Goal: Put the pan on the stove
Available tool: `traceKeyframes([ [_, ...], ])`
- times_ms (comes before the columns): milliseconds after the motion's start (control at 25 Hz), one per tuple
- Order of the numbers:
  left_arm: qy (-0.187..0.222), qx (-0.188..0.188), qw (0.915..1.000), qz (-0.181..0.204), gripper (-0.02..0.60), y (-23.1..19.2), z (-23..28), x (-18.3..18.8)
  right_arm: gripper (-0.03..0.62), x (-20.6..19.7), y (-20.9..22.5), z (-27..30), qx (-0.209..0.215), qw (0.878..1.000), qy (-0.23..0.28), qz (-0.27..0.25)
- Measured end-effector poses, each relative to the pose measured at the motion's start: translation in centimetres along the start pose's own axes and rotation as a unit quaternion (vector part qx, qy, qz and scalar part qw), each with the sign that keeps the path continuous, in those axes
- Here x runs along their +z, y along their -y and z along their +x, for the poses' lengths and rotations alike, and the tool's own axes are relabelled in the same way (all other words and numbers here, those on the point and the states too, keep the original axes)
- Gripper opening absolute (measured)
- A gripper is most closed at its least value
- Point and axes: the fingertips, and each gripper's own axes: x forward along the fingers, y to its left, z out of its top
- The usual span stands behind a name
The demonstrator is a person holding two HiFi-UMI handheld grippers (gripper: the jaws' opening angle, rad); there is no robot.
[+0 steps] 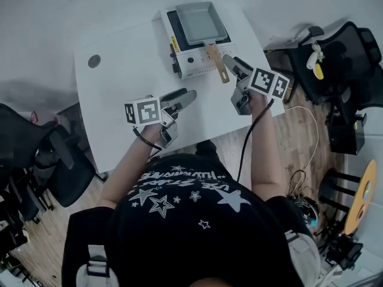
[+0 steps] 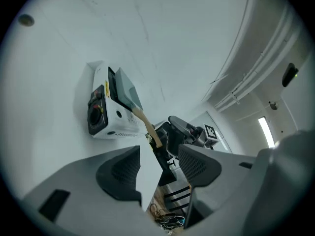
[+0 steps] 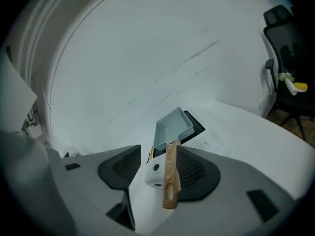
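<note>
A grey rectangular pan (image 1: 200, 23) sits on the white portable stove (image 1: 194, 61) at the far side of the white table (image 1: 119, 88). Its wooden handle (image 1: 216, 61) sticks out over the stove's front. My right gripper (image 1: 230, 61) is at that handle. In the right gripper view the handle (image 3: 170, 176) lies between the wide jaws, close to the right pad and well clear of the left one, so my right gripper (image 3: 157, 156) is open. My left gripper (image 1: 182, 97) hovers open over the table short of the stove (image 2: 106, 117), nothing between its jaws (image 2: 157, 166).
A round cable hole (image 1: 94, 61) is in the table's far left part. Black office chairs stand at the left (image 1: 42, 154) and at the right (image 1: 341, 58), the right one with a yellow object (image 1: 317, 64). Cables (image 1: 299, 178) lie on the wooden floor.
</note>
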Motion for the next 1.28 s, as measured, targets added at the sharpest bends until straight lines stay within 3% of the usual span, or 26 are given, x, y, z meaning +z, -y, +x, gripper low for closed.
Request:
traceKeyframes([
  [240,0.005,0.028,0.9959,0.086,0.244,0.1,-6.1,2.0,0.135,-1.2,-4.9,-1.3,-0.018,0.998,0.059,-0.002],
  [400,0.001,0.045,0.9893,0.139,0.229,0.5,-10.4,2.0,0.098,-3.9,-9.2,-1.3,-0.006,0.998,0.069,-0.001],
  [560,0.003,0.064,0.9816,0.180,0.137,0.6,-14.3,1.7,0.052,-8.0,-12.9,-0.9,-0.010,0.998,0.057,-0.001],
  [880,-0.018,0.089,0.9739,0.208,0.029,-0.5,-18.8,-0.3,0.006,-15.7,-17.2,-1.8,-0.013,0.999,0.029,0.001],
  [1280,-0.035,0.078,0.9747,0.206,0.017,-0.2,-19.9,-3.4,0.006,-20.7,-17.9,-5.2,-0.041,0.999,0.019,0.003],
])
